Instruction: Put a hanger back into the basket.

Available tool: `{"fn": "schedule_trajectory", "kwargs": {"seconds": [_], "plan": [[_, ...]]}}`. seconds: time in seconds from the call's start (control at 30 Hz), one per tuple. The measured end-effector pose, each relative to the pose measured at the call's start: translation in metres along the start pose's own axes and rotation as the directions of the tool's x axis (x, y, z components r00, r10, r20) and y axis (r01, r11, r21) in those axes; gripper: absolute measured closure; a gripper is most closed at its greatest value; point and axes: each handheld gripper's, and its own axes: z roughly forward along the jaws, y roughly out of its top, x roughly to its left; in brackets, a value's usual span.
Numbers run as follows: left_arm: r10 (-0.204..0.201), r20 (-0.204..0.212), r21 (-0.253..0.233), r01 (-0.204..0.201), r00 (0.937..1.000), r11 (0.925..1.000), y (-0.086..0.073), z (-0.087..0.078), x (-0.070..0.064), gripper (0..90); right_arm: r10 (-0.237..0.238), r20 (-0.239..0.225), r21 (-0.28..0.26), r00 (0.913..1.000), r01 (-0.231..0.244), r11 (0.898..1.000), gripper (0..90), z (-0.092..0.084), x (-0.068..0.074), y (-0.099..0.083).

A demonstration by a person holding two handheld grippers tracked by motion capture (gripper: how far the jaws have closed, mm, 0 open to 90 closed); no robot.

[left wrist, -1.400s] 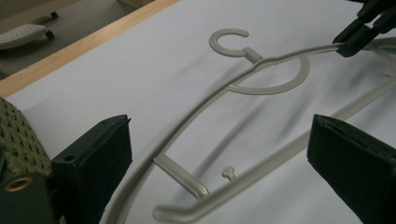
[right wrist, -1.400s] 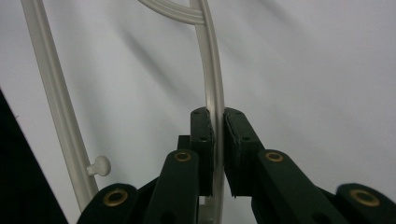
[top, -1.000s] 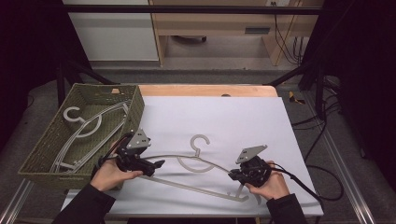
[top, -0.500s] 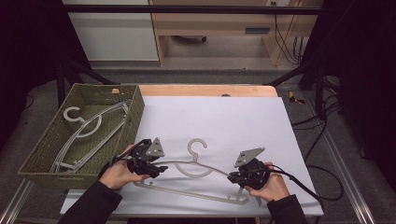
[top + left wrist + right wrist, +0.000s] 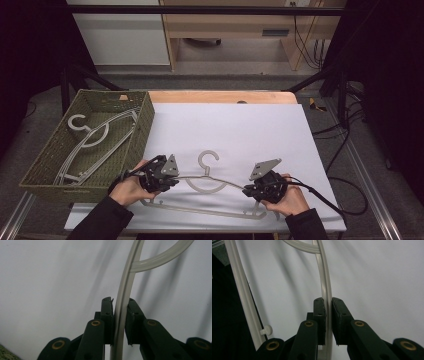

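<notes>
A pale grey plastic hanger (image 5: 209,188) lies on the white table top (image 5: 235,130), its hook pointing away from me. My left gripper (image 5: 173,180) has just been closing its jaws and now is shut on the hanger's left shoulder arm (image 5: 125,287), which runs between the pads (image 5: 108,310). At the other end my right gripper (image 5: 248,190) is shut on the right shoulder arm (image 5: 325,277). In the right gripper view the hanger's bottom bar (image 5: 239,292) runs past at the left.
An olive woven basket (image 5: 146,121) stands at the table's left with two more grey hangers (image 5: 95,136) inside. Black cable (image 5: 332,200) trails from the right gripper over the table's right edge. A wooden strip (image 5: 220,96) borders the far edge.
The left hand has moved right, away from the basket, and down onto the hanger's left arm, and its jaws have gone from wide open to shut on it. The right gripper has kept still.
</notes>
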Motion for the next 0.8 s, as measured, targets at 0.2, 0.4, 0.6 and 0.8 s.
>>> {"fn": "schedule_trajectory", "kwargs": {"seconds": [0.2,0.4,0.6,0.8], "plan": [[-0.022,0.003,-0.051,0.023,0.9997,0.9985,-0.005,-0.003,-0.008,80.8,0.016,0.054,-0.052,0.9984,-0.013,0.999,77.6,-0.005,-0.002,0.000],[-0.047,-0.016,-0.100,0.046,0.9987,0.9939,-0.009,-0.005,-0.015,81.7,0.039,0.086,-0.121,0.9955,-0.029,0.992,68.0,-0.008,-0.006,-0.001],[-0.130,-0.062,-0.145,0.120,0.9896,0.9821,-0.012,-0.008,-0.015,81.8,0.092,0.146,-0.241,0.9851,-0.055,0.969,54.8,-0.023,-0.013,-0.002],[-0.214,-0.108,-0.158,0.195,0.9710,0.9680,-0.017,-0.010,-0.011,81.7,0.215,0.180,-0.401,0.9598,-0.128,0.907,40.2,-0.044,-0.023,-0.013]]}}
